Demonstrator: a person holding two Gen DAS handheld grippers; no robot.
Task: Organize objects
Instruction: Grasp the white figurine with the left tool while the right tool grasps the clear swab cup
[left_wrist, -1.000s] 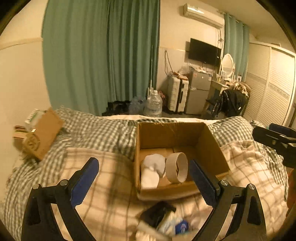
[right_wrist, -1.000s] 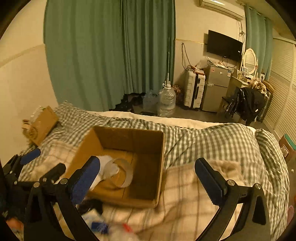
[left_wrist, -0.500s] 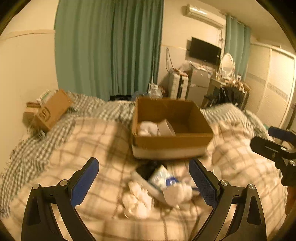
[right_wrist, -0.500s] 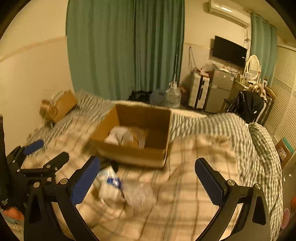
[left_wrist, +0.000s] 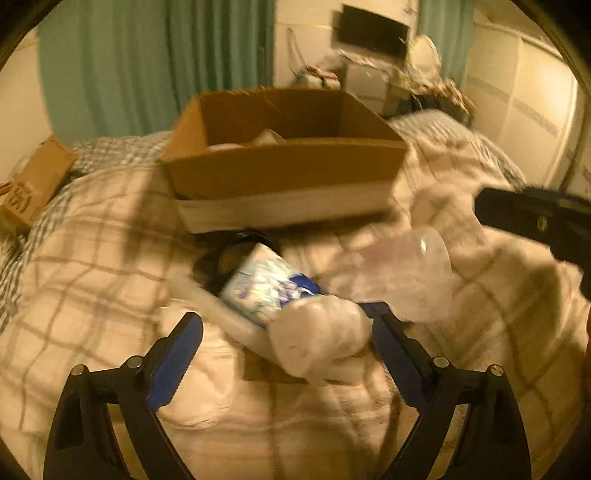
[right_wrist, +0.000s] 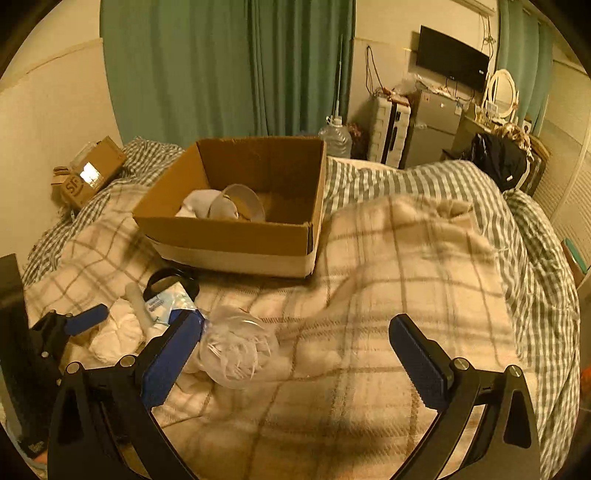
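So both grippers are wide open with nothing held. Left gripper (left_wrist: 286, 338) straddles a white wad (left_wrist: 317, 339) in the bed clutter, next to a blue-white packet (left_wrist: 266, 286) and clear plastic cup (left_wrist: 410, 277). Right gripper (right_wrist: 295, 345) hovers over the plaid blanket (right_wrist: 406, 266). Cardboard box (right_wrist: 236, 236) behind holds a tape roll (right_wrist: 240, 203) and white cloth (right_wrist: 195, 205).
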